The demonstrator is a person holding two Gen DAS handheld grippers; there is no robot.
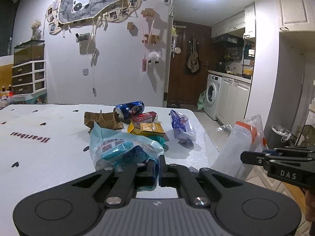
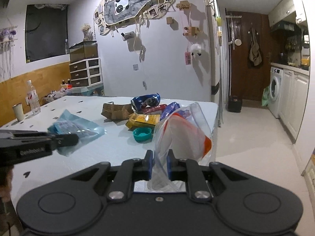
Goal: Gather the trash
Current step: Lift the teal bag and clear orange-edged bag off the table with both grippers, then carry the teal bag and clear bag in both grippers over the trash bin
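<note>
One bottle (image 2: pixel 33 98), right view only

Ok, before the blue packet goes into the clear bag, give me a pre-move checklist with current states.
1. Left tool shut on the blue packet: ok.
2. Right tool shut on the clear bag: ok.
3. Bag mouth open towards the packet: cannot tell.
4. Packet lifted clear of the table: cannot tell.
5. Trash remaining on the table, blue can and yellow box: not ok.
</note>
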